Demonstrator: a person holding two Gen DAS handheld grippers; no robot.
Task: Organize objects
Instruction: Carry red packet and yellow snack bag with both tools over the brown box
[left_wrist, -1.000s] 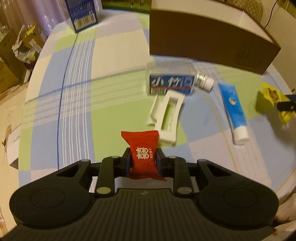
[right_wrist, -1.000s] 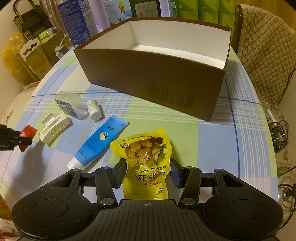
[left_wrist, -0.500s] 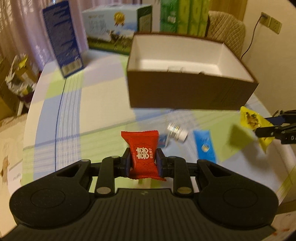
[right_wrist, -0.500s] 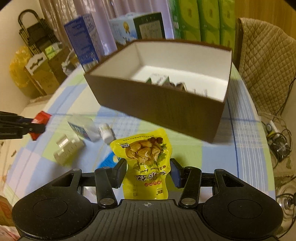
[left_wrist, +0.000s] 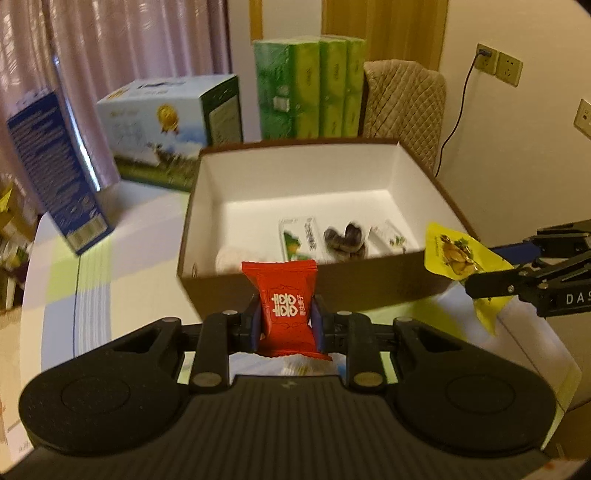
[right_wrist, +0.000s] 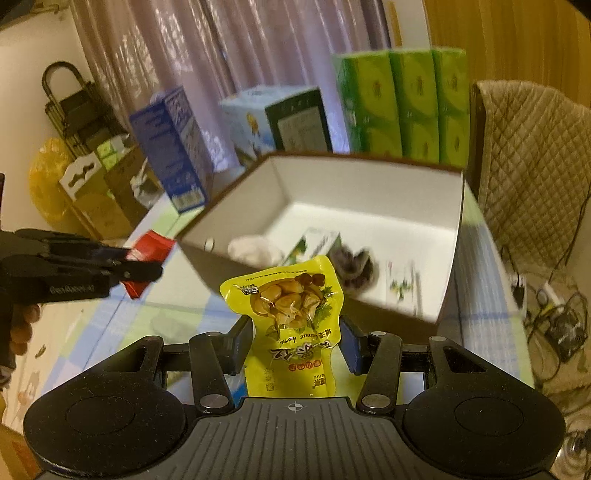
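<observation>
My left gripper is shut on a red candy packet, held in the air just short of the near wall of the brown box. My right gripper is shut on a yellow snack pouch, also raised in front of the brown box. Inside the white-lined box lie a green-and-white sachet, a dark wrapped item, another sachet and a pale round thing. Each gripper shows in the other's view: the right gripper with the pouch, the left gripper with the packet.
A blue carton, a white-and-blue milk box and green tissue packs stand behind the box. A quilted chair is at the back right. The checked tablecloth covers the table. Cables lie on the floor at right.
Both grippers have risen and tilted up toward the box with their loads. The box interior now shows; the table items below have dropped out of sight.
</observation>
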